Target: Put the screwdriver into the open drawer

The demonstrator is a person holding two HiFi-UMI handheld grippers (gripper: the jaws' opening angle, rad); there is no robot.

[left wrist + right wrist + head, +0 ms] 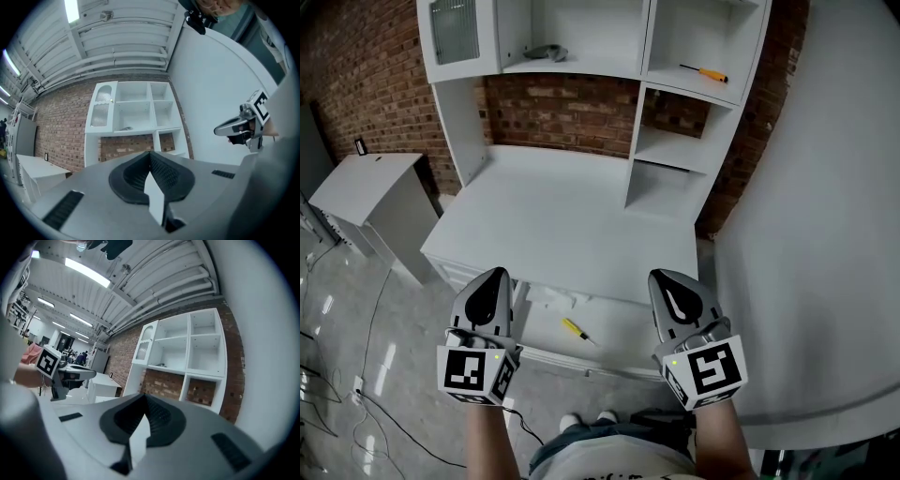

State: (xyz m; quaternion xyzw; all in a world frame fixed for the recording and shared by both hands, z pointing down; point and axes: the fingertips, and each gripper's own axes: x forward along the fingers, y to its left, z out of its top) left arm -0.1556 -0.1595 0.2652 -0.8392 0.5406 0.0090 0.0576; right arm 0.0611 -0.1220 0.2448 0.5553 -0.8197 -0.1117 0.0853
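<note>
A yellow-handled screwdriver [575, 329] lies on the floor of the open drawer [623, 323] under the white desk top [562, 225]. A second screwdriver [705, 72], with an orange handle, rests on an upper right shelf of the hutch. My left gripper [495, 275] and right gripper [662, 277] hover side by side above the drawer's front corners, both shut and empty. In the left gripper view the left gripper [150, 154] points level at the hutch [133, 119]; the right gripper [236, 127] shows at its side. The right gripper [144, 395] also faces the hutch.
A grey object [546, 52] sits on the hutch's upper middle shelf. A low white cabinet [370, 187] stands left of the desk, a large white curved panel [825, 244] on the right. Cables [337, 394] trail over the grey floor.
</note>
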